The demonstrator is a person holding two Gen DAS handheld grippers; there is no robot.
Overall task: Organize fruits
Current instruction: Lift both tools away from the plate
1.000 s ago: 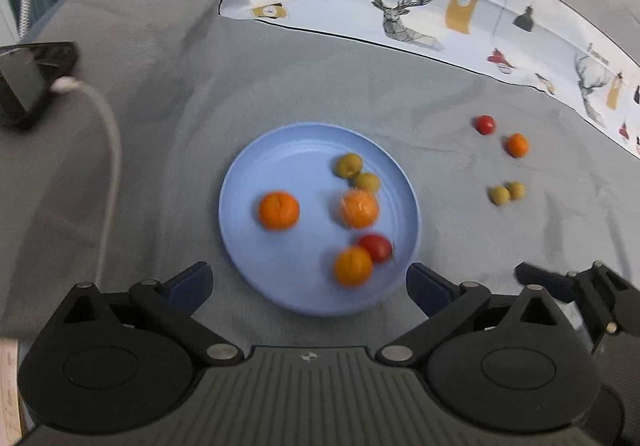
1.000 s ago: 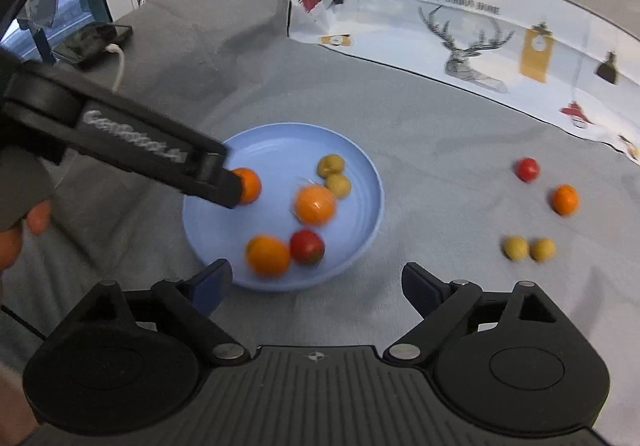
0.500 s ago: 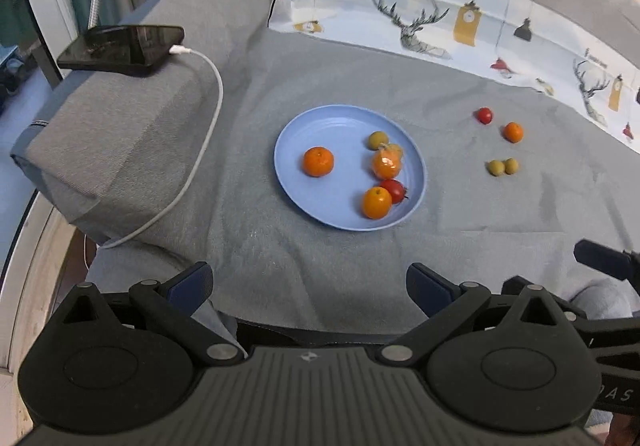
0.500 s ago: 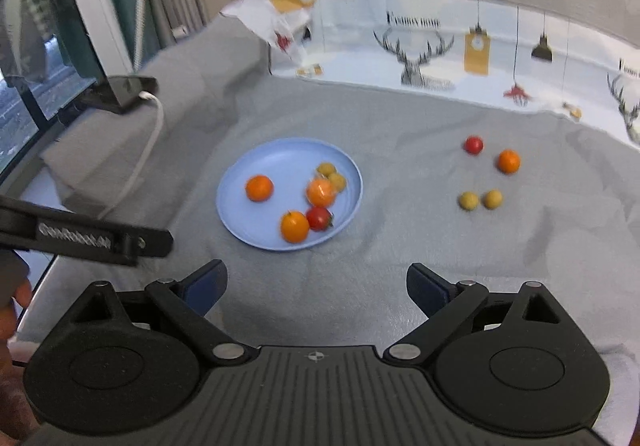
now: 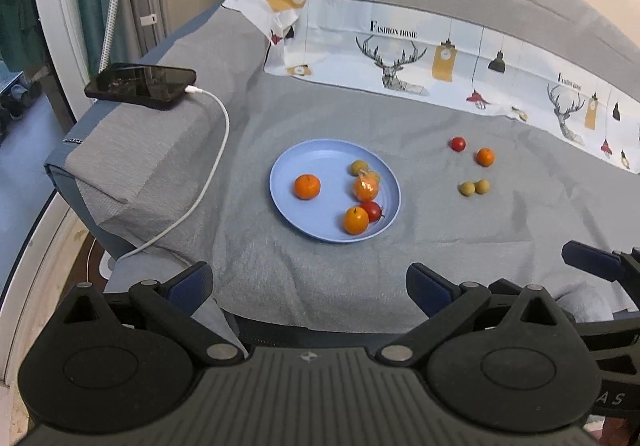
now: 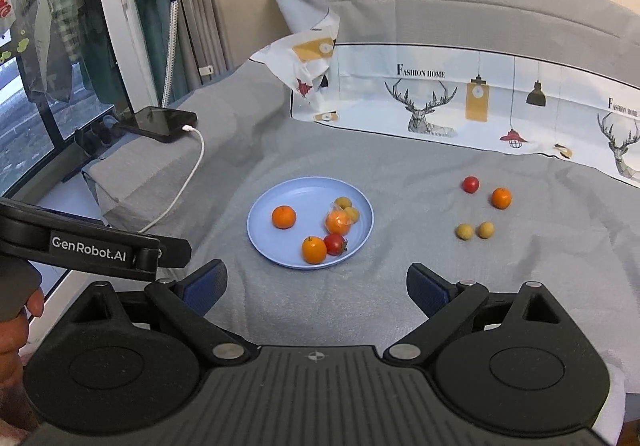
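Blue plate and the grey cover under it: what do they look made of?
The blue plate looks like matte moulded plastic, possibly melamine: even pastel colour, soft sheen, thin raised rim. The grey cover looks like woven or knit fabric: fine ribbed texture, creases and folds, draping over the edge.

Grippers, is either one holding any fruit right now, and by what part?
Nothing is held. The left gripper and right gripper are both open and empty, short of the plate.

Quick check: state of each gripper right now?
Left gripper: open, holding nothing.
Right gripper: open, holding nothing.
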